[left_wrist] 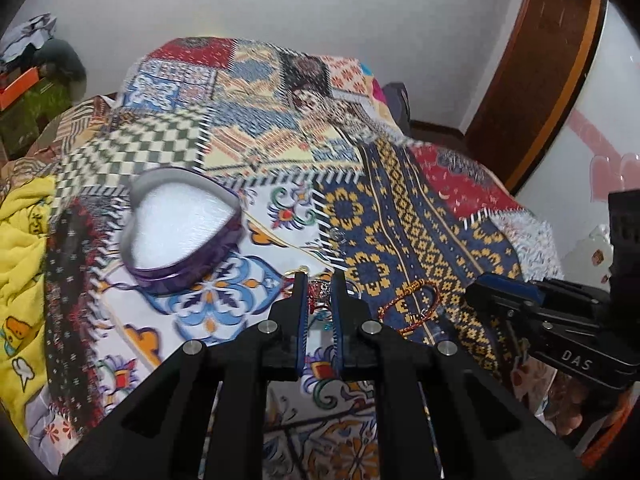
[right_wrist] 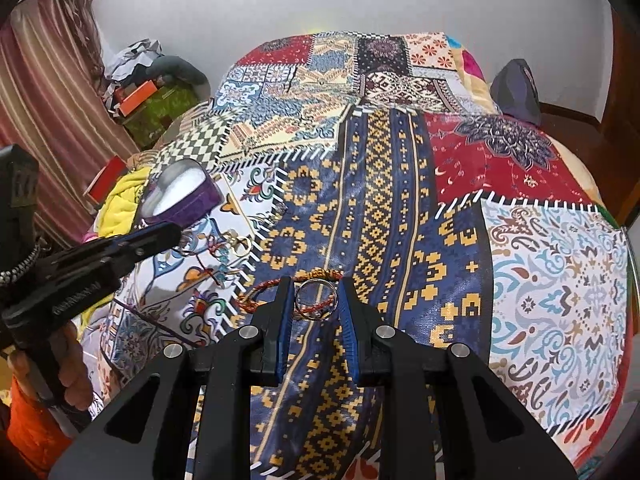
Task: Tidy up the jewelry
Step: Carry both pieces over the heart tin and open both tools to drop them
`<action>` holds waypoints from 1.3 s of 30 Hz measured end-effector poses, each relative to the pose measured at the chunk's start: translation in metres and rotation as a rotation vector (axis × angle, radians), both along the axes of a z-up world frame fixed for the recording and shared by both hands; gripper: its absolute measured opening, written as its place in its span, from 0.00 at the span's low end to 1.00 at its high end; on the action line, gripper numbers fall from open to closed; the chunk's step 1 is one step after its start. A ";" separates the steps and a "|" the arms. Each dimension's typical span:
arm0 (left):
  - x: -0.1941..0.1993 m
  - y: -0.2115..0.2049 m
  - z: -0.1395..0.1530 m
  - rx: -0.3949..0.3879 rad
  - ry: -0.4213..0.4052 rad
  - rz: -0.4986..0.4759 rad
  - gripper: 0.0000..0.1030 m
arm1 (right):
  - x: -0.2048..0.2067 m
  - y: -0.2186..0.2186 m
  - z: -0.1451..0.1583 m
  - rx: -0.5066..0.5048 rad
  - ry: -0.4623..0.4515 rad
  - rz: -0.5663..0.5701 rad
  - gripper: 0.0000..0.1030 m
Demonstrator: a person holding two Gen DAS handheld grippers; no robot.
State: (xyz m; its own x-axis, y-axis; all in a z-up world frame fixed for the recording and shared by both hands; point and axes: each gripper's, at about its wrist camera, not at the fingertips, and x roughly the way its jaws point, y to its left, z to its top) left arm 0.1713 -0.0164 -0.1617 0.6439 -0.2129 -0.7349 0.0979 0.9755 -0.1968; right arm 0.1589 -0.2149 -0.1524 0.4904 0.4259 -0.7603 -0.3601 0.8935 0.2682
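Observation:
A purple heart-shaped box (left_wrist: 182, 226) with white lining lies open on the patchwork bedspread, left of my left gripper (left_wrist: 320, 280); it also shows in the right wrist view (right_wrist: 176, 196). My left gripper's jaws stand narrowly apart around a small heap of jewelry (left_wrist: 318, 294) with a gold ring (left_wrist: 298, 270). A red-orange braided bracelet (left_wrist: 412, 308) lies to its right. My right gripper (right_wrist: 316, 292) is open around a silver ring (right_wrist: 316, 300) lying on that bracelet (right_wrist: 260, 296). The left gripper (right_wrist: 160, 236) shows over the heap (right_wrist: 224, 252).
The patchwork bedspread (right_wrist: 400, 184) covers the bed. A yellow blanket (left_wrist: 20, 248) lies at the left edge. Boxes and clutter (right_wrist: 148, 92) stand by a striped curtain (right_wrist: 48, 100) at far left. A wooden door frame (left_wrist: 552, 68) is at right.

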 end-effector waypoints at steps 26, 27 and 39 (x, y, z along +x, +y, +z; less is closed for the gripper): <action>-0.044 0.091 0.030 -0.070 -0.085 0.218 0.09 | 0.003 0.077 0.042 0.016 -0.133 0.112 0.19; -0.041 0.094 0.030 -0.073 -0.090 0.225 0.09 | 0.007 0.083 0.041 0.016 -0.133 0.122 0.20; -0.010 0.115 0.012 -0.100 -0.084 0.261 0.09 | 0.035 0.132 0.031 0.010 -0.138 0.208 0.20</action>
State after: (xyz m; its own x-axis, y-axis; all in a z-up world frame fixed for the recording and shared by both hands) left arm 0.1617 0.0981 -0.1498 0.7445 -0.1007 -0.6600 -0.1339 0.9460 -0.2953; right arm 0.1941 -0.0829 -0.1212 0.4899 0.5355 -0.6879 -0.5699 0.7939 0.2121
